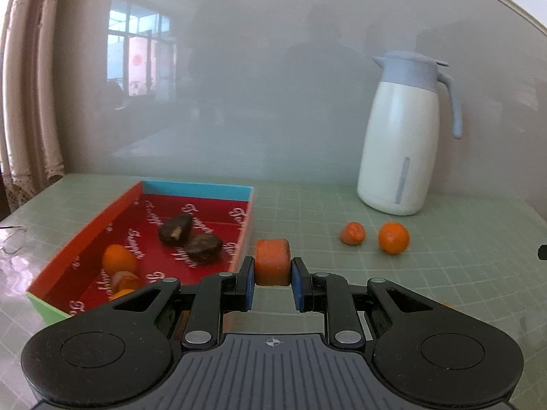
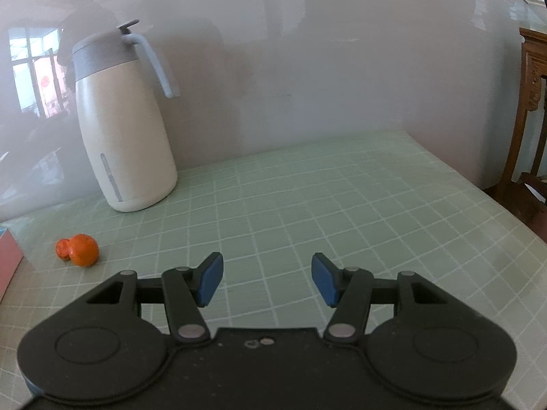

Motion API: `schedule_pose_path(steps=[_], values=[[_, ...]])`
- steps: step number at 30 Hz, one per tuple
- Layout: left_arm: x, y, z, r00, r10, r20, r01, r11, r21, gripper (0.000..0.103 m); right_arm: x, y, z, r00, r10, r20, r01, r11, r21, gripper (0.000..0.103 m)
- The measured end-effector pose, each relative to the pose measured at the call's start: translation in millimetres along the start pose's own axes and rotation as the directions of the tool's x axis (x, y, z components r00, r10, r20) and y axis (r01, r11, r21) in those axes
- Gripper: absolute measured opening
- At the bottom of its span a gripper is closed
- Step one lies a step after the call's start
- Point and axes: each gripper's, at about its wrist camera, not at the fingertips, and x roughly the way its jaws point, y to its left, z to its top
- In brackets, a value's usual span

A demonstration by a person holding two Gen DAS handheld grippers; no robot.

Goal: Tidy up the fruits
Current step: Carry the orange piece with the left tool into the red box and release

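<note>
The box (image 1: 244, 229) sits toward the bench's left edge, just left of the left fingers (image 1: 249, 275), which pinch a fruit (image 1: 272, 262) beside its right wall. Two fruits (image 1: 393, 238) lie mid-bench. Right gripper (image 2: 267, 278) half-open, empty.

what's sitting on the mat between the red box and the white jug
In the left wrist view, two orange fruits lie on the green grid mat between the red cardboard box and the white thermos jug, nearer the jug.
</note>
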Motion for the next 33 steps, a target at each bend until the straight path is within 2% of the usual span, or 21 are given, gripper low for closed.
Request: schedule_pose_path(steps=[16,27,33], values=[[1.6,57.1,-0.3,0.996,0.093,-0.001,-0.093,0.994,-0.057,0.022,6.4,33.2,-1.8,0.999,0.032,-0.013,-0.033,0.999,-0.041,0.057],[9.4,114.2,-7.0,0.981,0.189,-0.035,-0.192,0.973,-0.127,0.022,9.7,61.6,-4.8,0.998,0.064,-0.023,-0.066,0.996,-0.068,0.057],[14.4,131.4,-10.3,0.976,0.213,-0.046,-0.218,0.966,-0.142,0.022,12.2,74.6,-7.8,0.997,0.077,-0.031,-0.079,0.993,-0.093,0.057]])
